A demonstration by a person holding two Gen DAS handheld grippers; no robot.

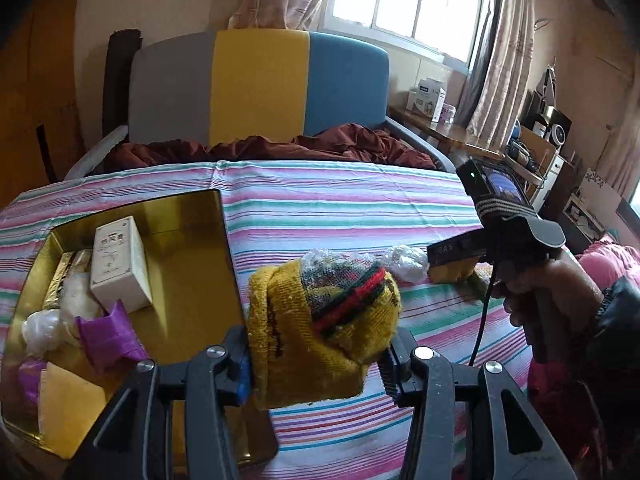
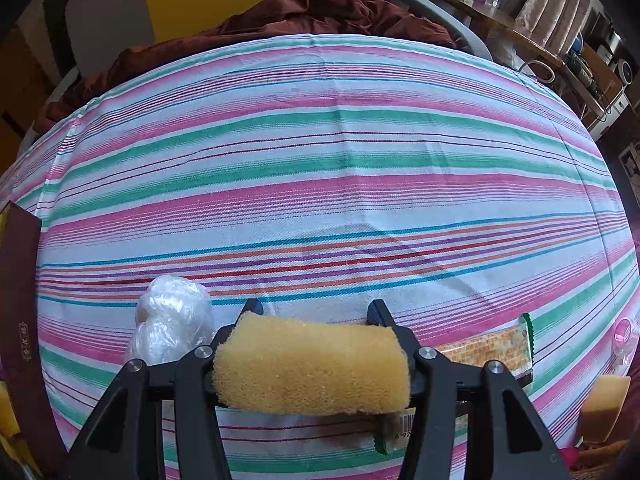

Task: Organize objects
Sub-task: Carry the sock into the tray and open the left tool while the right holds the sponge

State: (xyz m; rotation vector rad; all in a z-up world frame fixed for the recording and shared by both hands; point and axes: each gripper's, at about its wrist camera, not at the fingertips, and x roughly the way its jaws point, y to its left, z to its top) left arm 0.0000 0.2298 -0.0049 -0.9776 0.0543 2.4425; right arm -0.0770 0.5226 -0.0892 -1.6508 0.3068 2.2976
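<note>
A mustard-yellow knitted sock bundle with red, green and black stripes (image 1: 324, 332), clear plastic showing at its top, is clamped between the black jaws of the left gripper (image 1: 318, 360), which is pointed slantwise downward. The bundle is held clear above the striped pink, green and white bed sheet (image 1: 340, 208), just to the right of the gold-lined rectangular tin box (image 1: 200, 280) lying on that sheet. Inside the box are seen a white upright carton (image 1: 118, 268), a crumpled purple wrapper (image 1: 108, 336), a pale plastic-wrapped lump (image 1: 40, 328) and a flat yellow piece (image 1: 68, 408).

A yellow rectangular sponge block (image 2: 312, 368) is squeezed crosswise between the jaws of the right gripper (image 2: 314, 356), which is aimed steeply down at the sheet, well to the right of the box. The handle of this gripper is wrapped by a hand (image 1: 540, 296) with a dark sleeve at the wrist. On the sheet just left of the sponge lies a crumpled clear plastic bag (image 2: 172, 332); partly under the right gripper lies a flat orange snack packet with green edges (image 2: 492, 348). Further right, a second sponge piece (image 2: 604, 404) is seen at the sheet's edge.
</note>
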